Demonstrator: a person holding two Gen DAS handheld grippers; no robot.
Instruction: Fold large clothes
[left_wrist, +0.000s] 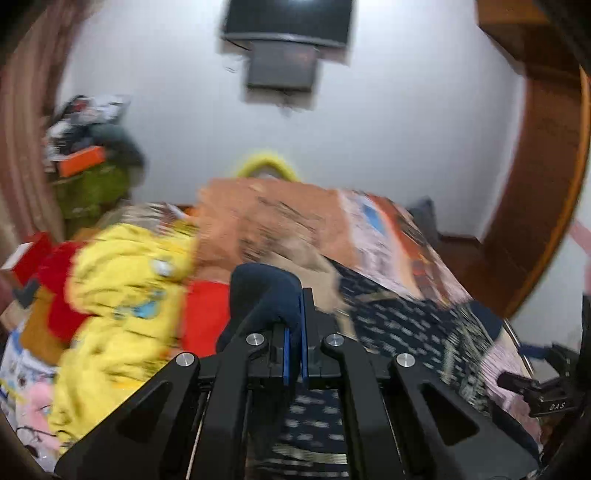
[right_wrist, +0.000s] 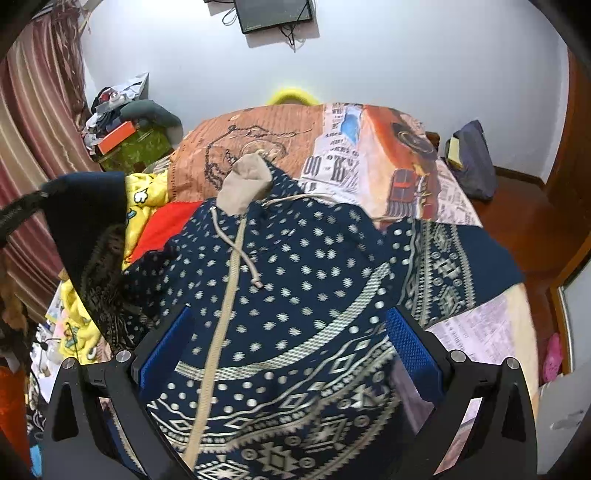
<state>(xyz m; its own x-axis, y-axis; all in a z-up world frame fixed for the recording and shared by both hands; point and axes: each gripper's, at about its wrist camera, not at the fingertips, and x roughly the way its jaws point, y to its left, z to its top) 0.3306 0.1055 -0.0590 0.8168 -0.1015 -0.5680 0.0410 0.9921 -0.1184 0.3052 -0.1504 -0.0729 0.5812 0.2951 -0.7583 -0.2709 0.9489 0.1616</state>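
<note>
A navy hoodie with white dots, geometric bands, a beige zip strip and a beige-lined hood lies spread on the bed. My left gripper is shut on a fold of its plain navy cloth, and the left wrist view is blurred. In the right wrist view that navy sleeve end hangs lifted at the left, above the hoodie. My right gripper is open; its blue pads stand wide apart just over the hoodie's chest and press on nothing.
The bed's sheet is printed orange with newspaper and a train. A yellow cartoon-print garment and red cloth lie to the left. Clutter on a green box, a curtain, a dark bag and a wall screen surround the bed.
</note>
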